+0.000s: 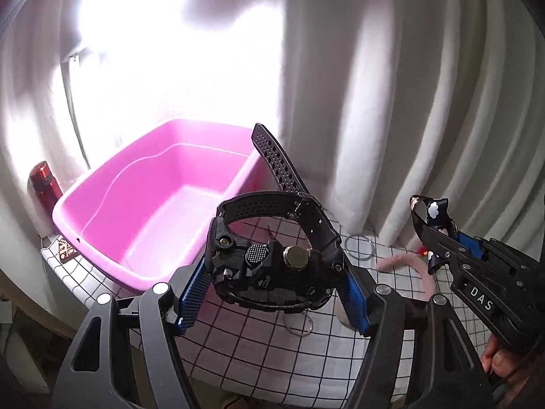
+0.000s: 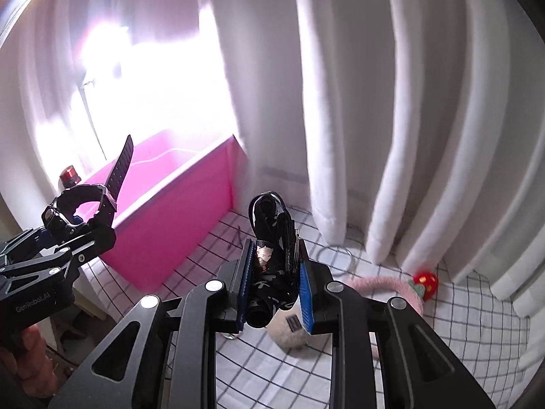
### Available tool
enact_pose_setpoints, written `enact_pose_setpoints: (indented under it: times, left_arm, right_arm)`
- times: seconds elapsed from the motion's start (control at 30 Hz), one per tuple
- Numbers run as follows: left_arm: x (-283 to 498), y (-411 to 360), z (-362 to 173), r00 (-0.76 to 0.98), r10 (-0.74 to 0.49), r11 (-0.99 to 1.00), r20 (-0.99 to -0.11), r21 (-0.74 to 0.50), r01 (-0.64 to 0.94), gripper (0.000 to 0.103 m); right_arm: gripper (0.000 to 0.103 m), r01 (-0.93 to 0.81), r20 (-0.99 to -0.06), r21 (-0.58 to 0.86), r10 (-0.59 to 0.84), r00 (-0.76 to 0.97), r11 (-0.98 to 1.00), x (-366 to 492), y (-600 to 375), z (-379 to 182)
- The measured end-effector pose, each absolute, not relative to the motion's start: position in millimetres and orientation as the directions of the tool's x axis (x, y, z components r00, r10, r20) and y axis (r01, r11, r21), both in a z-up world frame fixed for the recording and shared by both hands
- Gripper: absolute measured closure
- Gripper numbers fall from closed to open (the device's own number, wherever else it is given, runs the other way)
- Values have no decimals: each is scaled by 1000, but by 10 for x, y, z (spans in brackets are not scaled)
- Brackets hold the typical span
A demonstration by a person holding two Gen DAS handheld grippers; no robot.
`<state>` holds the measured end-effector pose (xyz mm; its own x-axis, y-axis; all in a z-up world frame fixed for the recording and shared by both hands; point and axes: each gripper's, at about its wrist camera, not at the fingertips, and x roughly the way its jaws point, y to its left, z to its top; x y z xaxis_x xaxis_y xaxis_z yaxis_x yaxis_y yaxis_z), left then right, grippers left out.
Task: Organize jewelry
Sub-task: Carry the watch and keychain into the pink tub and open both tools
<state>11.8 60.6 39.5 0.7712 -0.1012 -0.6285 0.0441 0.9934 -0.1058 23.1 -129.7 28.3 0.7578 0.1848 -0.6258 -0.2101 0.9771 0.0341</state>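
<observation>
Left gripper [image 1: 274,293] clamped on a chunky black watch [image 1: 272,255], blue ribbed pads pressing both sides of the case. Knurled crown and brass-coloured knob facing the camera; perforated rubber strap looped above, loose end sticking up stiff toward 12 o'clock. Held in the air at the near right corner of the pink plastic tub [image 1: 112,211]: smooth glossy walls, rounded rim, bare floor.

Right gripper [image 2: 274,289] shut on a black ribbon hair clip [image 2: 272,238] with pale printed shapes, glossy fabric loop standing upright between the blue pads.

Below, white checked tablecloth [image 2: 477,323] with a thin metal ring [image 2: 340,255] at 1 o'clock of the clip. Fuzzy pink headband [image 2: 381,284] with a red strawberry [image 2: 425,283] at 3 o'clock, close to the heavy white curtain folds [image 2: 408,119]. Red metallic bottle [image 1: 44,184] at the tub's far left corner.
</observation>
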Motion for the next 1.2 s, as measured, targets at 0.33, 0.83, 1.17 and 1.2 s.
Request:
enact_pose_setpoints:
  times: [0.33, 0.83, 1.17, 1.2]
  left_arm:
    - [540, 1504, 543, 769, 69, 990, -635, -49, -129, 37]
    - [1295, 2377, 36, 649, 115, 971, -752, -51, -232, 37]
    - [1502, 2422, -193, 576, 92, 976, -812, -42, -215, 36]
    - [1510, 2429, -210, 568, 93, 975, -818, -42, -220, 35]
  right_arm:
    - [80, -418, -586, 54, 367, 722, 907, 991, -238, 516]
    - [80, -485, -725, 76, 382, 573, 871, 1867, 895, 66]
    - [78, -454, -800, 48, 307, 516, 890, 2147, 1049, -181]
    - [74, -447, -806, 45, 297, 512, 893, 2165, 1046, -197]
